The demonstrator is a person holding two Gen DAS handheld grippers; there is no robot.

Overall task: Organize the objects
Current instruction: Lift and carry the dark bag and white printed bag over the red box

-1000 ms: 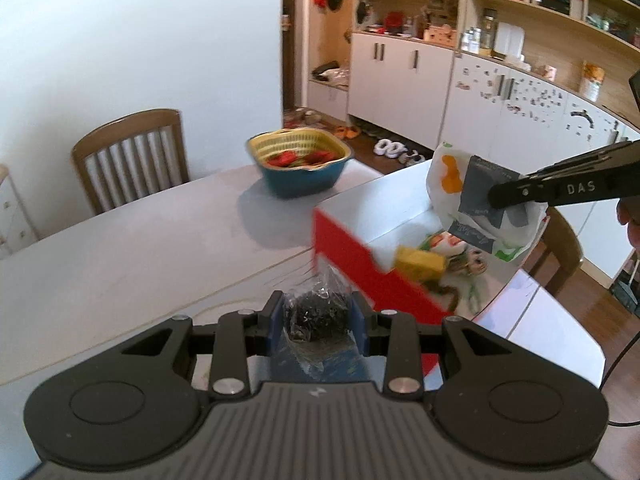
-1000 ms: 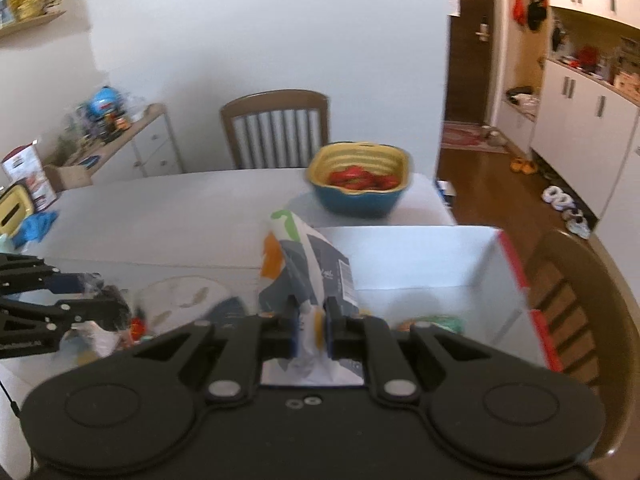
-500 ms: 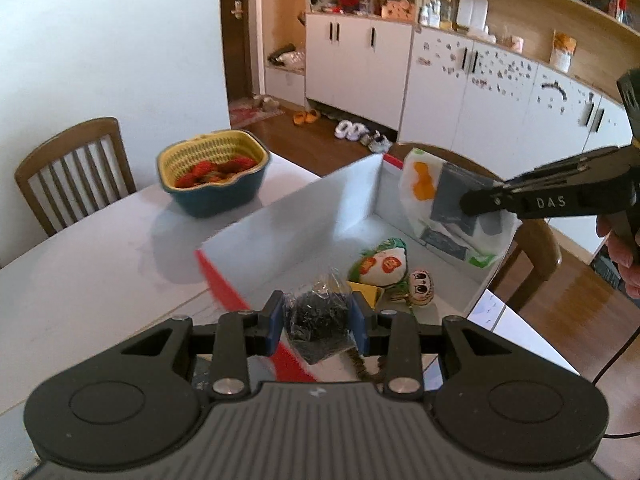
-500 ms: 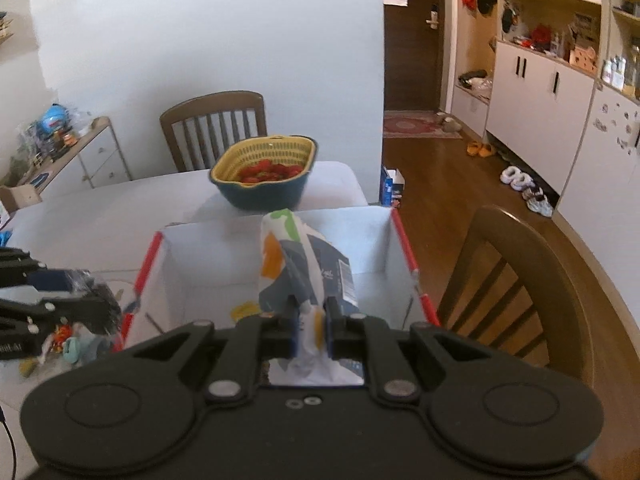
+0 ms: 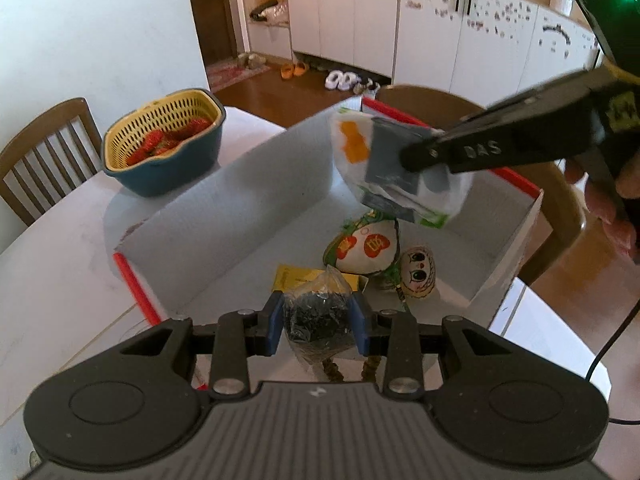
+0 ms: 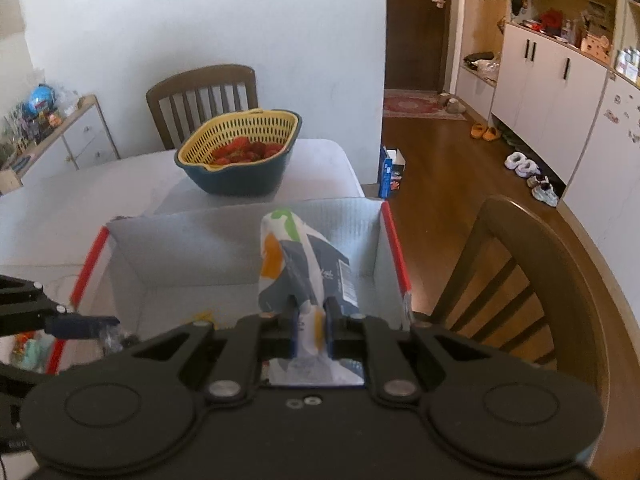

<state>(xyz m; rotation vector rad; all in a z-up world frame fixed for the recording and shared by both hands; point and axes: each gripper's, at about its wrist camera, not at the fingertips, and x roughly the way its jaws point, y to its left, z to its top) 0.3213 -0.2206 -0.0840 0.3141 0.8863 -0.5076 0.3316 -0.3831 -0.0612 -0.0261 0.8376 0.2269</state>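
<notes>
A red-edged cardboard box stands open on the white table. My left gripper is shut on a clear bag of dark bits, held over the box's near corner. My right gripper is shut on a white, grey and orange snack packet, which hangs above the box's inside. From the side, in the left wrist view, the right gripper's fingers clamp the packet. Inside the box lie a green-and-white packet, a cartoon-face packet and a yellow packet.
A blue bowl with a yellow strainer of red fruit sits behind the box. Wooden chairs stand at the table's right and far sides. Small items lie left of the box. A person's hand holds the right gripper.
Both grippers have moved over the box and lower, each still holding its packet. The box's inside and the packets in it have come into the left wrist view.
</notes>
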